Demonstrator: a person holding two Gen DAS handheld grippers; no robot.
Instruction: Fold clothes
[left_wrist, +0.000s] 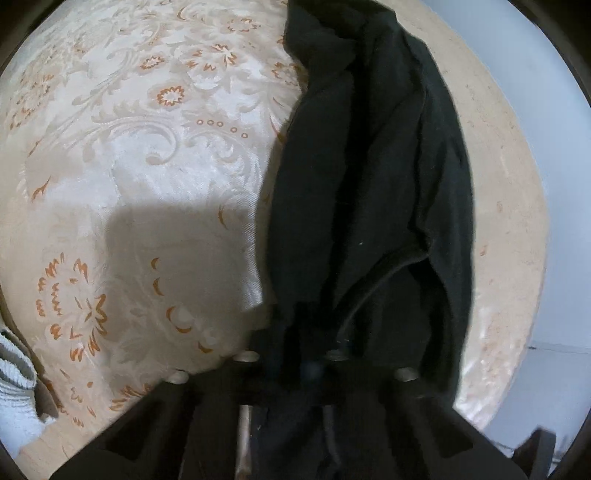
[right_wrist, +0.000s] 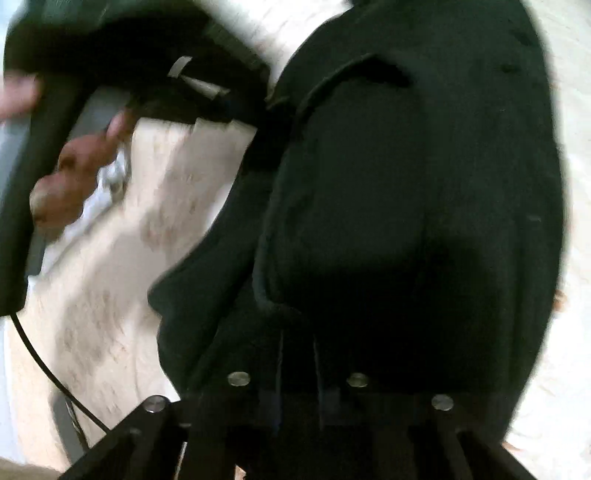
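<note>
The dark garment (left_wrist: 369, 177) is soft, light and floppy, and both the left tongs (left_wrist: 295, 354) and right tongs (right_wrist: 297, 373) are clenched on its edge, a good spot to hold.

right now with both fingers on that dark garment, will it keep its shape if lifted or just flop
Likely flop: the dark garment lies in soft creases and loose folds over the floral bedspread. It probably sags between the two grips, since it already bunches near the left gripper and right gripper. It looks light.

Right wrist view blurring throughout. Dark garment (left_wrist: 369, 184) hiding both grippers' jaws, running off top edge. Striped cloth (left_wrist: 14, 373) being cut off at left edge.
</note>
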